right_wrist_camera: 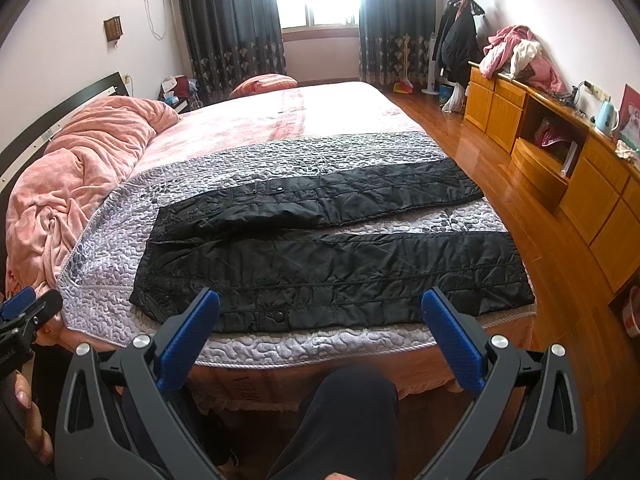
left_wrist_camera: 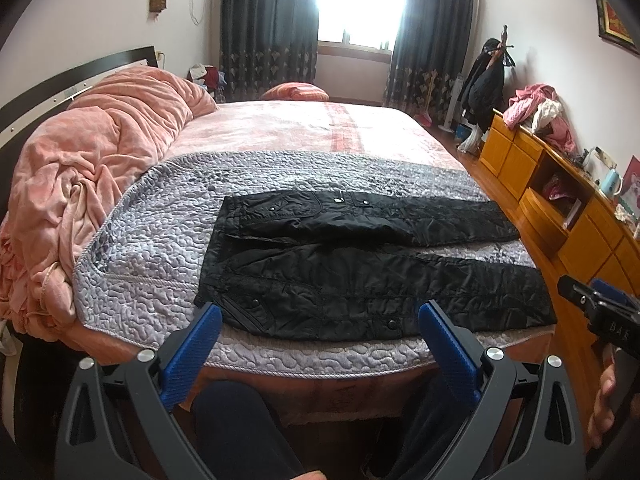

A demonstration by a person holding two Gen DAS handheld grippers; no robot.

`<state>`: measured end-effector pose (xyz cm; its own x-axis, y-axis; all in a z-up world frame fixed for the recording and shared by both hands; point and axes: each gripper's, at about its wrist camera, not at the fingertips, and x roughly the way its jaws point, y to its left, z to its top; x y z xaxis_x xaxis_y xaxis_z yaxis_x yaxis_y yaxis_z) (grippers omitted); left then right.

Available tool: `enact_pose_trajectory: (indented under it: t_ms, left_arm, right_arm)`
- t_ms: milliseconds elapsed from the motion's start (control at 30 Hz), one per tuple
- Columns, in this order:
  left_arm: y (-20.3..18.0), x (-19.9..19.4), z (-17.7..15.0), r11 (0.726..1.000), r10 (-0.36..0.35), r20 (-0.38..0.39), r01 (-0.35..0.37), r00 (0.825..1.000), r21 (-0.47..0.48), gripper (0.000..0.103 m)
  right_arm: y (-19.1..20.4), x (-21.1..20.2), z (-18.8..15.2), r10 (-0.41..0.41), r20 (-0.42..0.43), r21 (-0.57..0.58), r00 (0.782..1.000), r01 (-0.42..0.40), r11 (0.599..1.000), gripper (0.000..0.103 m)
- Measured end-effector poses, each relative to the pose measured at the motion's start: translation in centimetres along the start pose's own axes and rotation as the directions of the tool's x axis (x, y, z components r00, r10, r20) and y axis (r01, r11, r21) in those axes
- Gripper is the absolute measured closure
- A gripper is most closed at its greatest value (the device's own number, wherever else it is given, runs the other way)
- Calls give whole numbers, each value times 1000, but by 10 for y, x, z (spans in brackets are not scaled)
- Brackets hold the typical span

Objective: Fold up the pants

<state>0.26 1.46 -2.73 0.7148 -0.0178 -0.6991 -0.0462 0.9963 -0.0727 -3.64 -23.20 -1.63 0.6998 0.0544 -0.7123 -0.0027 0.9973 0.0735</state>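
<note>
Black quilted pants (left_wrist_camera: 360, 264) lie flat on the grey quilted bedspread, waist to the left, both legs running right, the far leg spread apart from the near one. They also show in the right wrist view (right_wrist_camera: 340, 264). My left gripper (left_wrist_camera: 320, 312) is open and empty, held above the bed's near edge in front of the near leg. My right gripper (right_wrist_camera: 320, 304) is open and empty, in front of the near leg as well. Each gripper shows at the edge of the other's view.
A pink duvet (left_wrist_camera: 100, 168) is heaped at the left by the headboard. The grey bedspread (left_wrist_camera: 160, 232) covers the near part of the bed. A wooden cabinet (right_wrist_camera: 560, 152) with clothes on it runs along the right wall beyond a strip of wood floor (right_wrist_camera: 540, 248). The person's knee (right_wrist_camera: 352, 400) is below the bed edge.
</note>
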Motion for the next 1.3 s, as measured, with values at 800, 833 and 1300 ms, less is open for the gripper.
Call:
enact_pose_trajectory:
  t_ms: [800,833,1300]
  left_arm:
    - [267,270,-76,713,-413,-313,89,855,-696,55]
    - [274,279,-78,683,-421,-294,86,858,-725,55]
    - [275,354,-59,686,-439,-354,53,826,-726,37]
  right_arm:
    - [-64,162,-49,136,-216,150,967,-104,983,25]
    - [-66,162,-51,134,-212,158,968,-102,982,25]
    - [-145,179,-71,229,-203,401,952,-132,906,15]
